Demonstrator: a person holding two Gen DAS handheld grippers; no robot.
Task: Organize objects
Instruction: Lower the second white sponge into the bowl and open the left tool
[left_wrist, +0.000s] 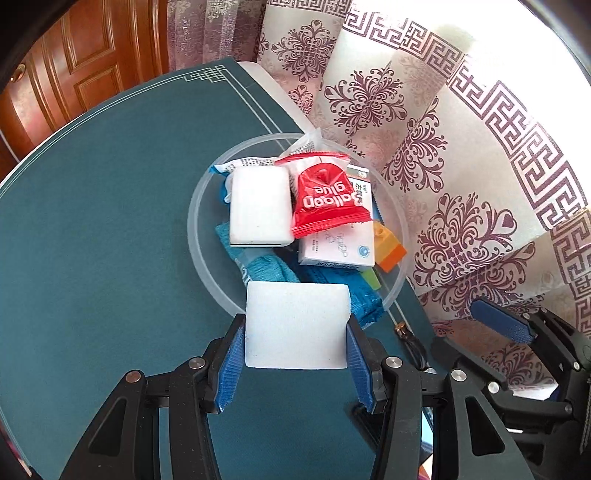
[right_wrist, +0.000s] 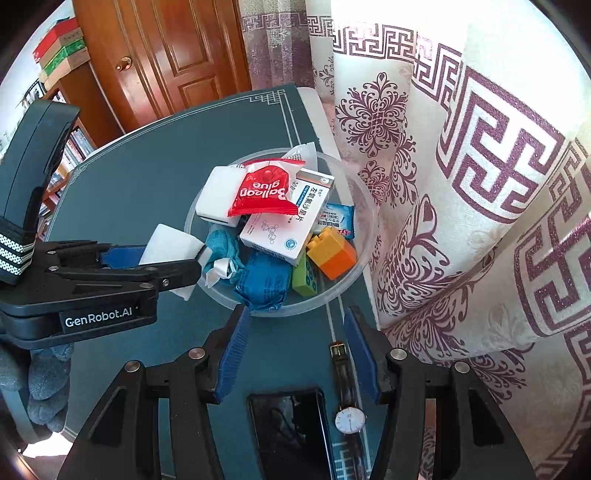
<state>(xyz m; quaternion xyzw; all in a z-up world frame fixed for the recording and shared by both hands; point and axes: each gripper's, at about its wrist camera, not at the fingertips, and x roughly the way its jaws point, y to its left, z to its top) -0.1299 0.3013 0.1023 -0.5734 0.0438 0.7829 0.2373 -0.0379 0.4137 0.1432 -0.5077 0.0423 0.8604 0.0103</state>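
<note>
- The left gripper (left_wrist: 295, 354) had its fingers clenched on a white foam block (left_wrist: 297, 325), carried just at the near rim of the clear bowl (left_wrist: 192, 221), above the teal surface (left_wrist: 92, 240).
- The right gripper (right_wrist: 295, 354) hung released, nothing between its fingers, over a wristwatch (right_wrist: 349, 419) and a dark phone (right_wrist: 288, 435) lying on the surface.
- The bowl was already heaped: a red "Balloon glue" packet (left_wrist: 327, 195), a white medicine box (left_wrist: 338, 245), a white case (left_wrist: 258, 206) and toy bricks (right_wrist: 332, 253).
- I judged that the block, let go at the rim, could tip back out onto the surface.
- Dropped on the heap, it might slide the loose red packet over the edge.
- The two grippers stood near each other, so a bump seemed possible.
</note>
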